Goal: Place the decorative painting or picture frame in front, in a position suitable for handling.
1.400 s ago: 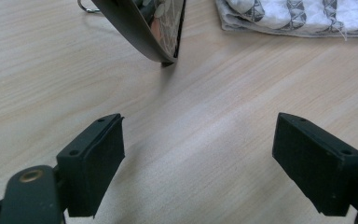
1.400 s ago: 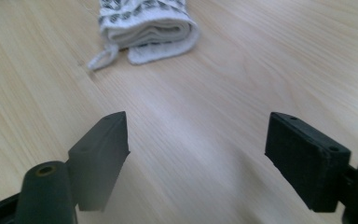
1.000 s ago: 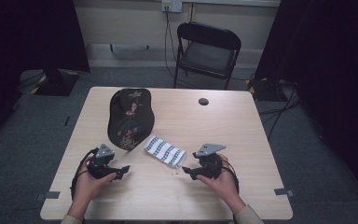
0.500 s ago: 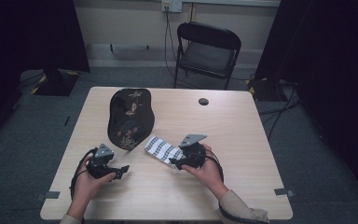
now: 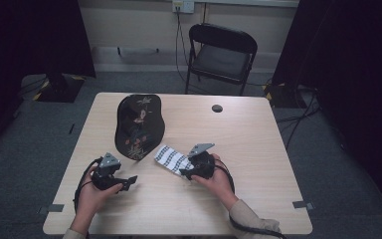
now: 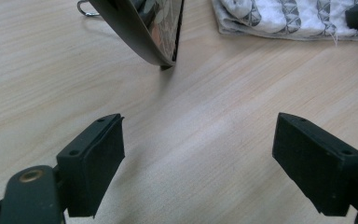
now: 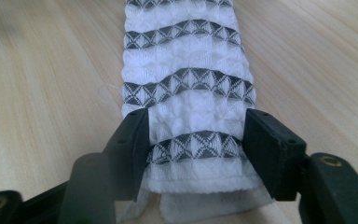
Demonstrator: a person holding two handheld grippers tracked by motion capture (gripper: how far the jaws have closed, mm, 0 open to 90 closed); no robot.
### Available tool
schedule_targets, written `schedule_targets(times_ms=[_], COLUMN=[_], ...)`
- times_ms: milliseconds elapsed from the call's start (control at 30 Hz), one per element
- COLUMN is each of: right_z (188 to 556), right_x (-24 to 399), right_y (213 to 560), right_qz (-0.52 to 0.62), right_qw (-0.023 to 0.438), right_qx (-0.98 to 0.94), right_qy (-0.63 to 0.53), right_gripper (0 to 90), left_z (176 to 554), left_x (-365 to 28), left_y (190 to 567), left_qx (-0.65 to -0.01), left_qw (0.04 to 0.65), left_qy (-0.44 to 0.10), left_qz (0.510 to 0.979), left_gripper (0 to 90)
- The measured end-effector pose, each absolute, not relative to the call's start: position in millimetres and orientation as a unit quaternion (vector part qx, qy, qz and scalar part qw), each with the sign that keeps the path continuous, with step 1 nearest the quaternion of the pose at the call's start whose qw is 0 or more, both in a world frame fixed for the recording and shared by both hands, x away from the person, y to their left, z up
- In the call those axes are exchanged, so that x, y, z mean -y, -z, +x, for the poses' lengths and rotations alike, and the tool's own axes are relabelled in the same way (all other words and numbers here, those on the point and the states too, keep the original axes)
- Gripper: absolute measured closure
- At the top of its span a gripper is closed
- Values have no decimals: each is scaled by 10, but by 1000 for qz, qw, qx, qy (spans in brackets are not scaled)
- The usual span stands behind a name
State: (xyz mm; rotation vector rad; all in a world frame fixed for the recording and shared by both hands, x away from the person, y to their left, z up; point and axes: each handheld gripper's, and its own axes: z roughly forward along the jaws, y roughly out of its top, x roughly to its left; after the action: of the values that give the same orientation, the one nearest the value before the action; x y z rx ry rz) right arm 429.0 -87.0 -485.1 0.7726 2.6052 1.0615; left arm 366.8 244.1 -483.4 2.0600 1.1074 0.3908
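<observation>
A folded white cloth with dark patterned stripes (image 5: 170, 158) lies on the wooden table (image 5: 258, 149), just right of a black embroidered cap (image 5: 138, 127). My right gripper (image 5: 184, 173) sits at the cloth's near end. Its jaws have just been closing, and in the right gripper view they (image 7: 196, 149) pinch the cloth (image 7: 186, 88) from both sides, bunching it narrower. My left gripper (image 5: 129, 181) rests open low over bare wood, nothing between its jaws (image 6: 198, 158). The left gripper view has the cap's edge (image 6: 154, 28) and the cloth (image 6: 284, 16) ahead.
A small round black disc (image 5: 217, 108) lies toward the table's far side. A black folding chair (image 5: 221, 52) stands beyond the far edge. Bare wood stretches across the right half of the table. Cables trail from both grippers toward the near edge.
My right hand has slid left toward the cloth, and its gripper now sits over the cloth's near end. The left hand, cap and cloth have stayed where they were.
</observation>
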Motion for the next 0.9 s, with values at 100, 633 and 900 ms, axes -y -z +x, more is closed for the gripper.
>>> schedule_targets(times_ms=[100,633,900], right_z=[4276,4269,4205], right_x=[866,899,1050], right_y=[4857,4812,4743], right_qz=[268,281,277], right_qw=[108,122,117], right_qx=[-887,-882,-882], right_qy=[-361,-357,-361], right_gripper=[499,748,753], left_z=[3668,3661,3660], left_x=[-2448,-2480,-2484], left_y=[4840,4822,4821], left_qx=[-433,-434,-435], left_qw=[373,376,375], left_qy=[-152,-157,-160], left_qz=[806,803,803], left_gripper=[164,164,164])
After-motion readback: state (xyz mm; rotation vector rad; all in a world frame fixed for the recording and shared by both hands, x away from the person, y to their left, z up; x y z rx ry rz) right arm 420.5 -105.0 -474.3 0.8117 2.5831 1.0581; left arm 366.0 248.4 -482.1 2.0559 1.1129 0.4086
